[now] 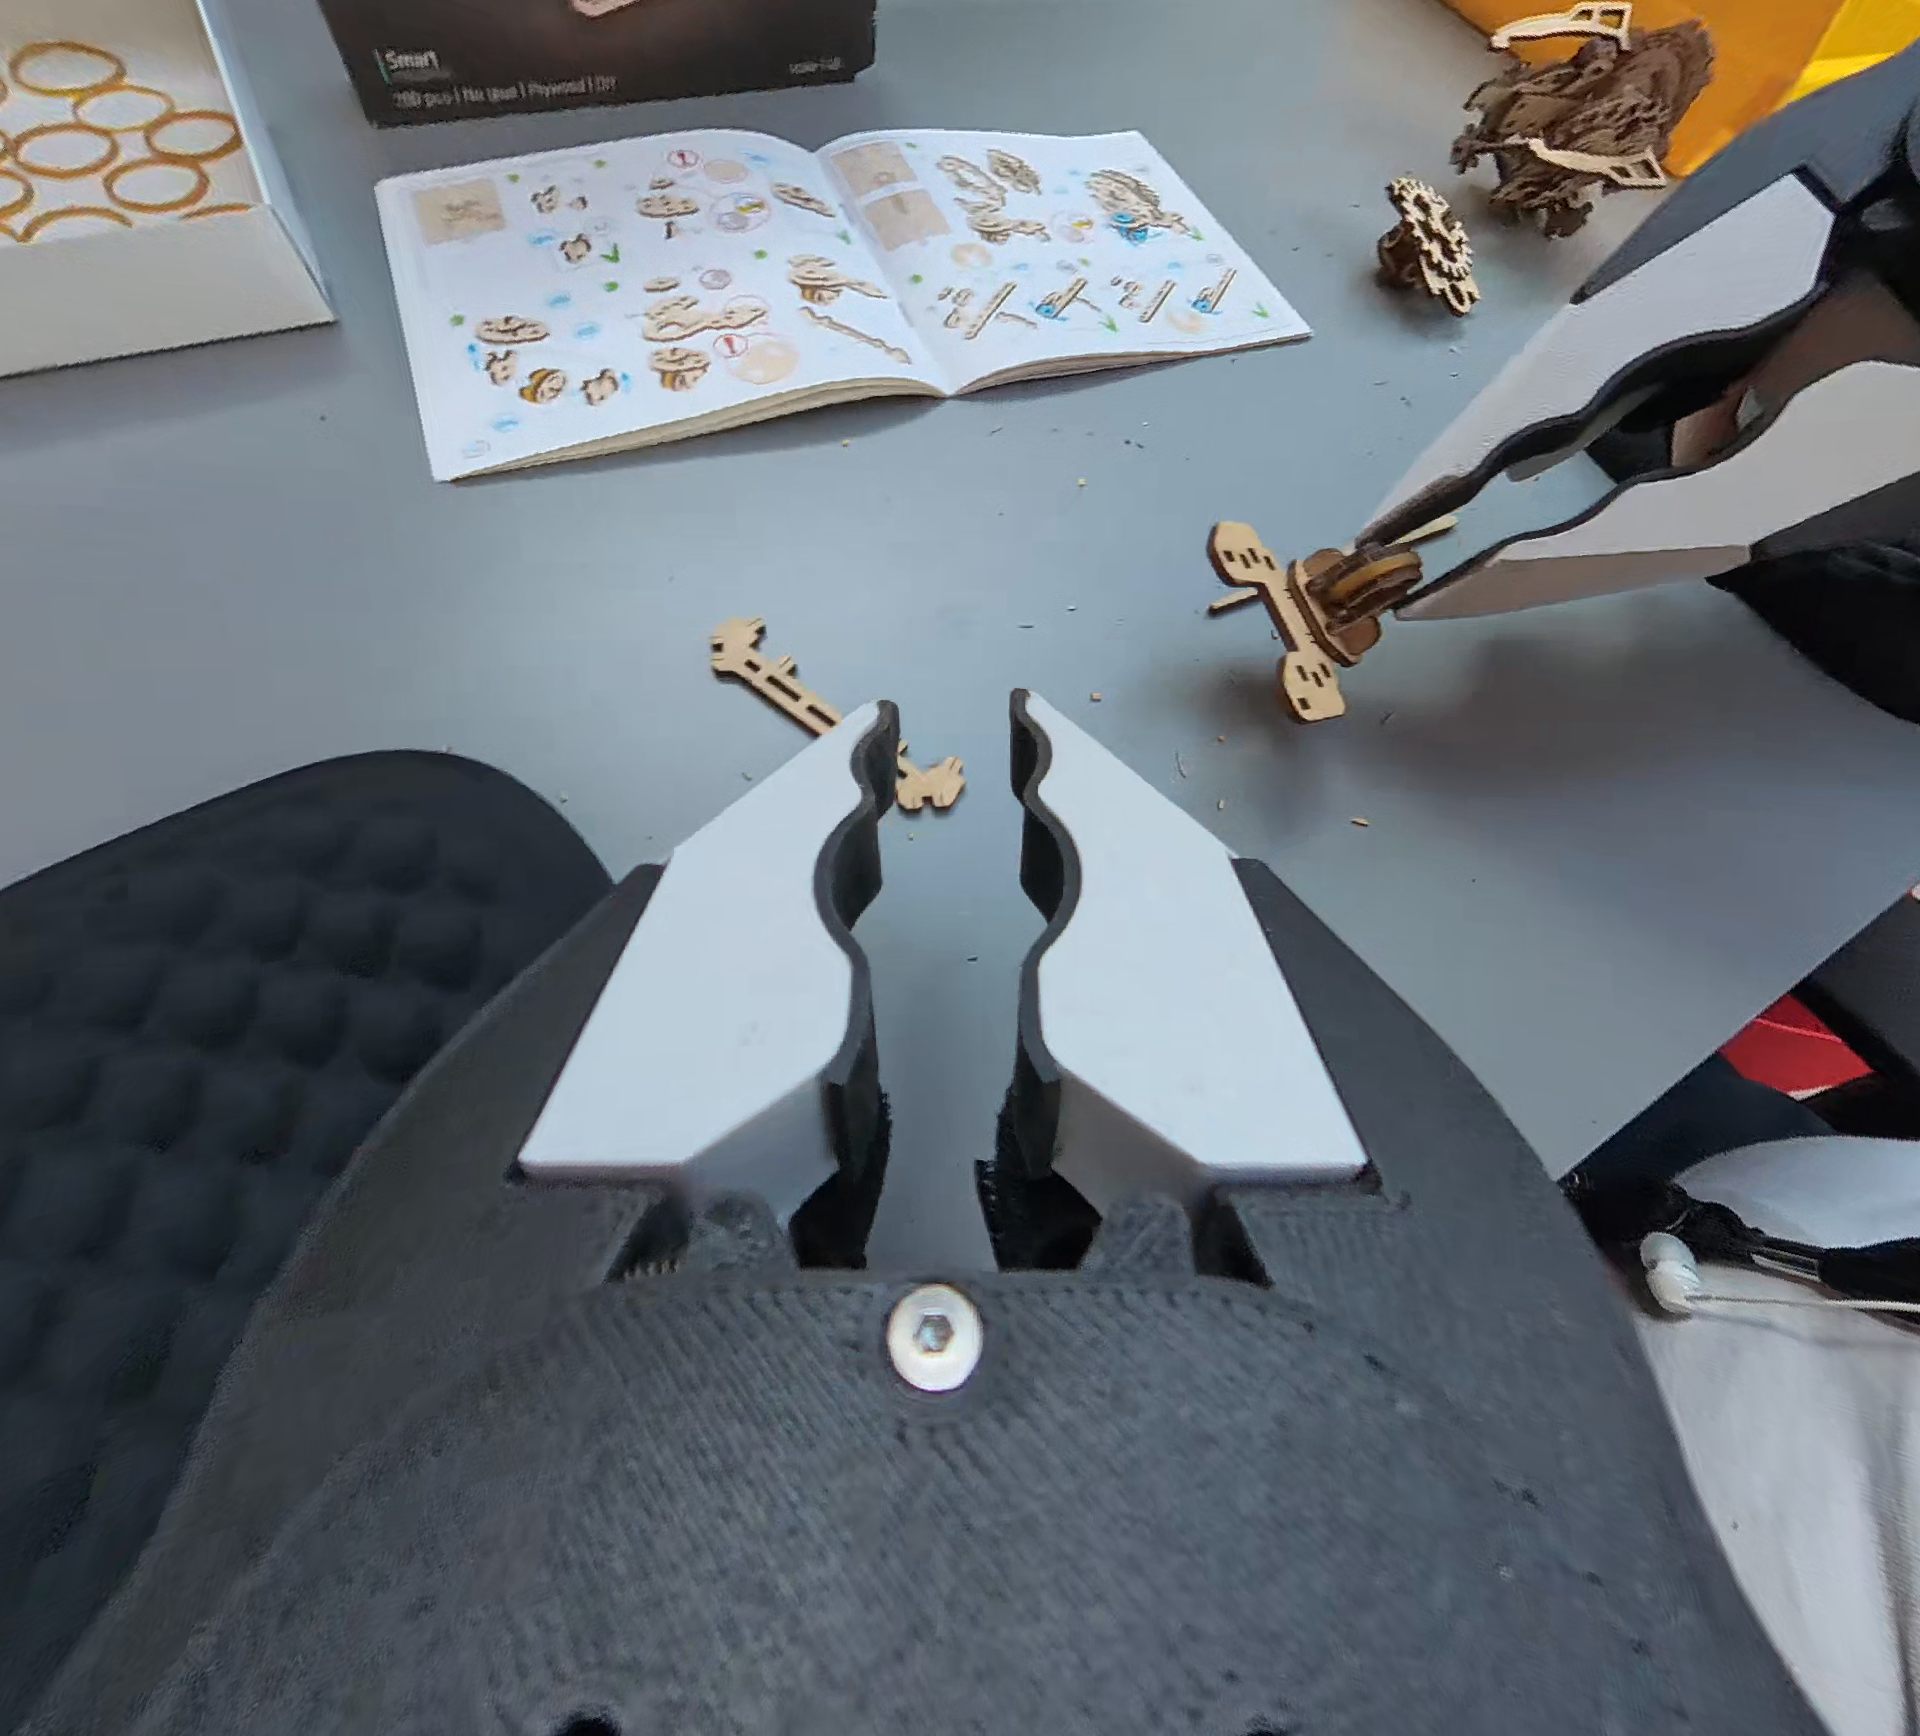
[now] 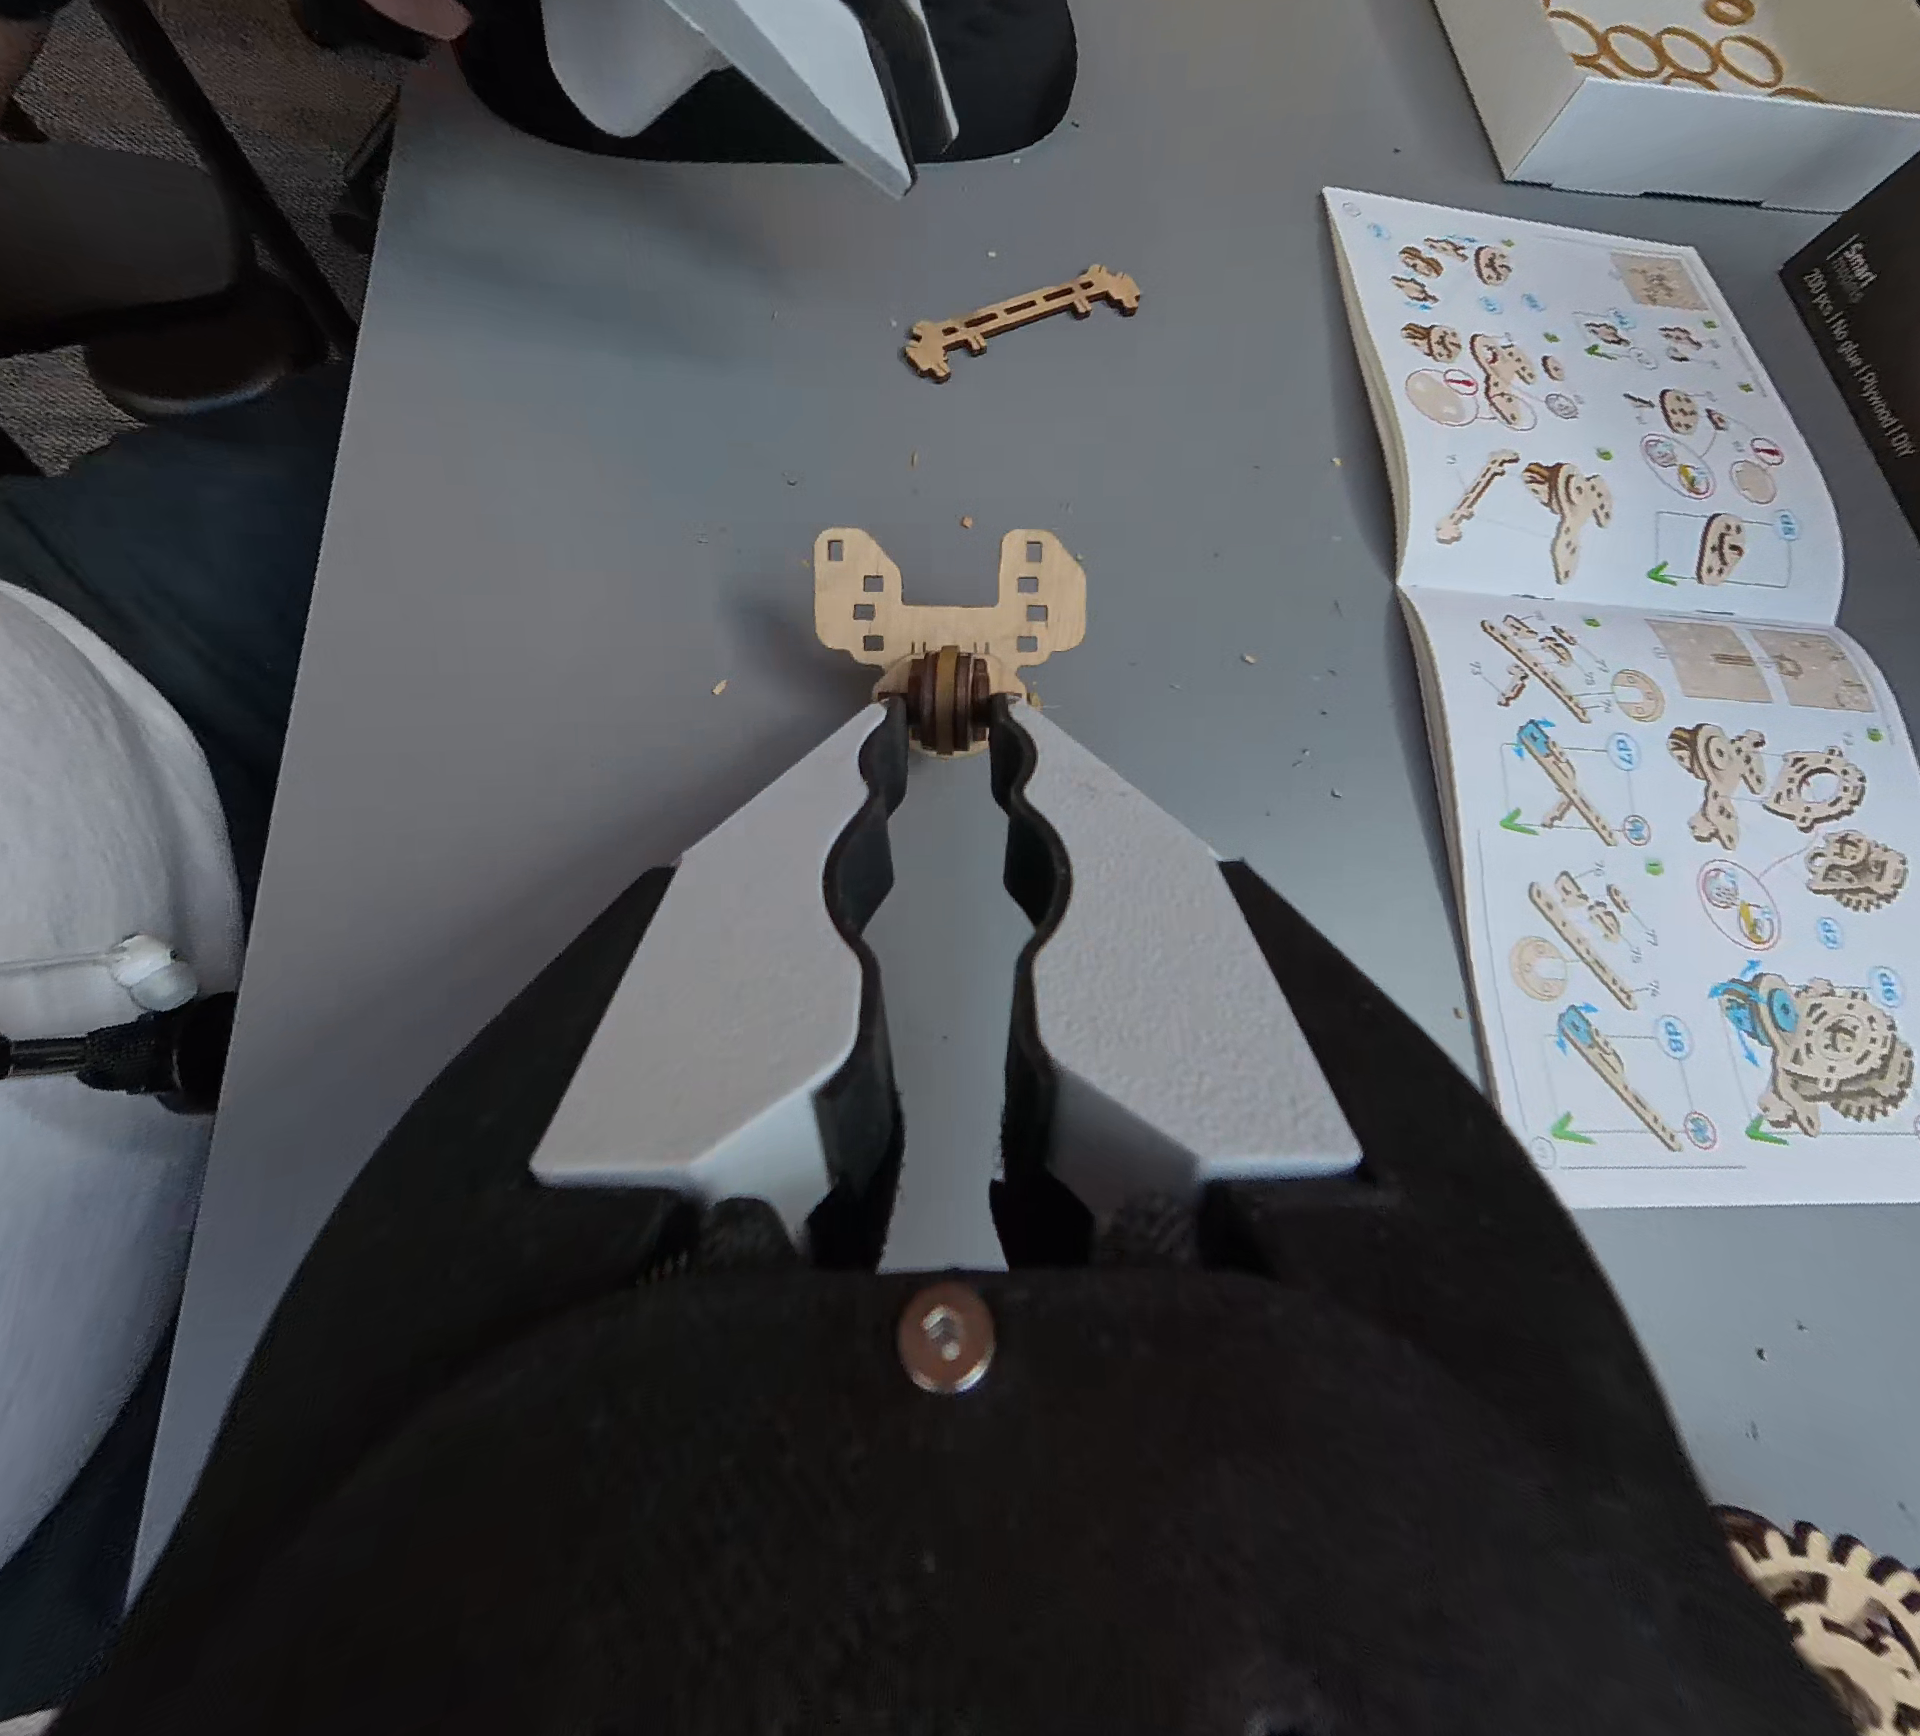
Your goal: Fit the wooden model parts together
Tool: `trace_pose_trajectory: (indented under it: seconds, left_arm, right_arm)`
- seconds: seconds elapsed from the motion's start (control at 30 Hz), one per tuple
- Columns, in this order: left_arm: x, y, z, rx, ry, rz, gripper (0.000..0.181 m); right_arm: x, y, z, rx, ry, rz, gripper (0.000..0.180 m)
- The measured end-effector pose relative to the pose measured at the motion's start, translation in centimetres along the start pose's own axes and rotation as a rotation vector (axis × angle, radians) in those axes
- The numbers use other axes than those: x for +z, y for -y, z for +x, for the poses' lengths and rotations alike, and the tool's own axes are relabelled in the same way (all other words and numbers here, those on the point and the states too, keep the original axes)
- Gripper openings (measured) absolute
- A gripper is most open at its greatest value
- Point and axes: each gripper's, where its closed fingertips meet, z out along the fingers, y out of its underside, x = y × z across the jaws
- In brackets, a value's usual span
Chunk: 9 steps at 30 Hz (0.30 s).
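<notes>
Item 1: right gripper (image 2: 943, 718), white fingers (image 2: 810, 813) with black wavy pads, clenched on the dark layered hub of a pale plywood sub-assembly with a slotted, 2-lobed plate (image 2: 948, 611); the plate juts forward past the tips, apparently lifted off the grey worktop (image 2: 582, 481), likely so its slots face outward for a joining part. Item 2: left gripper (image 1: 954, 718), fingers released with nothing between them, hovering low over the worktop. Item 3: slim pale plywood strip with slots and notched ends (image 2: 1023, 322), lying flat and loose on the worktop; in the left wrist view one end shows just ahead of the left finger, the middle hidden behind it, the other end appearing in the gap. Judged the next piece for pickup, since the left fingers are spread directly over it. Item 4: open white instruction booklet (image 1: 831, 284), laid beyond the work area, probably for reference. Item 5: assembled brown gear cluster (image 1: 1579, 117), set well apart.
</notes>
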Motion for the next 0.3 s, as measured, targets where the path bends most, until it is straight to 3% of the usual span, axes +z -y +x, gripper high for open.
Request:
trace_pose_trajectory:
  seconds: [0.03,0.17,0.3]
  left_arm:
    - [-0.2,-0.4,-0.6,-0.029,-0.001,-0.037,0.024]
    - [0.7,-2.5,-0.3,-0.043,-0.049,-0.193,0.031]
    - [2.1,-3.9,-1.2,0.113,0.074,-0.283,0.041]
  right_arm:
    - [0.2,0.0,-0.2,0.025,0.023,-0.002,0.015]
    - [0.6,-0.3,-0.7,0.087,0.080,-0.003,0.015]
    - [0.9,-0.8,-0.7,0.070,0.081,-0.018,0.015]
